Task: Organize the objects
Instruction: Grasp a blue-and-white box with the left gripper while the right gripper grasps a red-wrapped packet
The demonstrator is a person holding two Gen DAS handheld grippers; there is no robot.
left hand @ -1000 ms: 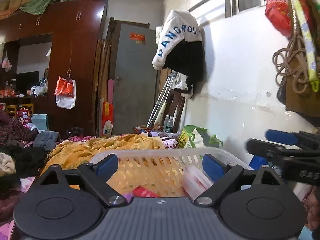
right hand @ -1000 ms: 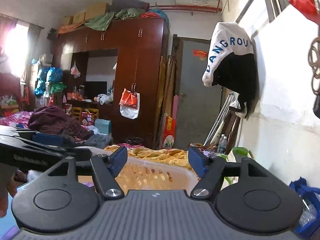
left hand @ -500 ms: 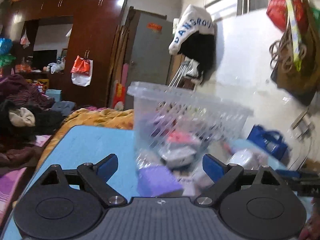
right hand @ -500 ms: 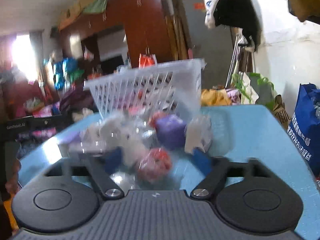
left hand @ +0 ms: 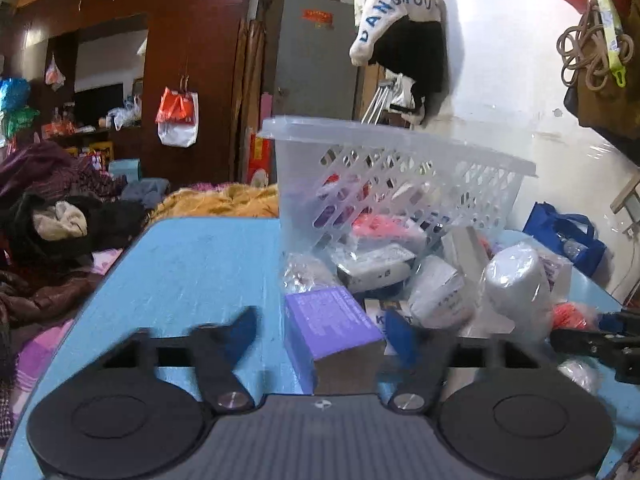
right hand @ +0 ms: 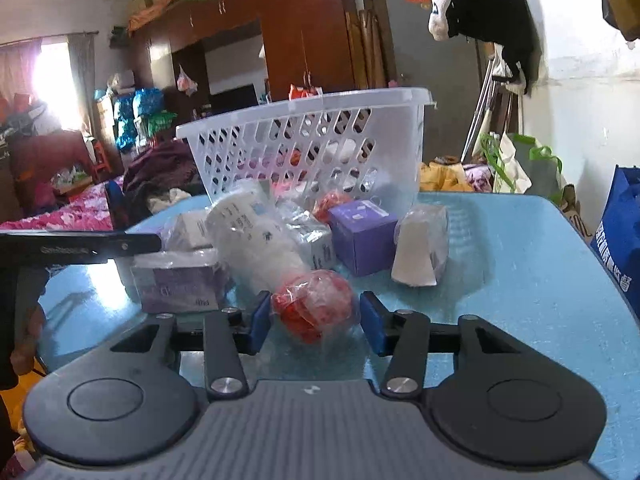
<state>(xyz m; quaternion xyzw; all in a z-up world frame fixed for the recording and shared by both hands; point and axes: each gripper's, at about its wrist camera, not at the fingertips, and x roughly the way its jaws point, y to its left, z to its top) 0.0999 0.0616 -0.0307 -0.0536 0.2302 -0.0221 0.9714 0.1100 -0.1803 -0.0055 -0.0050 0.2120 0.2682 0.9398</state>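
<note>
A clear white plastic basket stands on the blue table, with a heap of wrapped items in front of it; it also shows in the right wrist view. A purple box lies between the jaws of my open left gripper, untouched. A red wrapped ball sits between the jaws of my open right gripper. Behind it lie a white wrapped roll, a purple box and a white wedge pack.
Piles of clothes lie left of the table. A blue bag stands at the right by the wall. The other gripper shows at the right edge of the left wrist view and at the left of the right wrist view.
Both grippers have dropped from above the basket to table level. The heap of items now lies in front of the basket. The left jaws have narrowed around the purple box.
</note>
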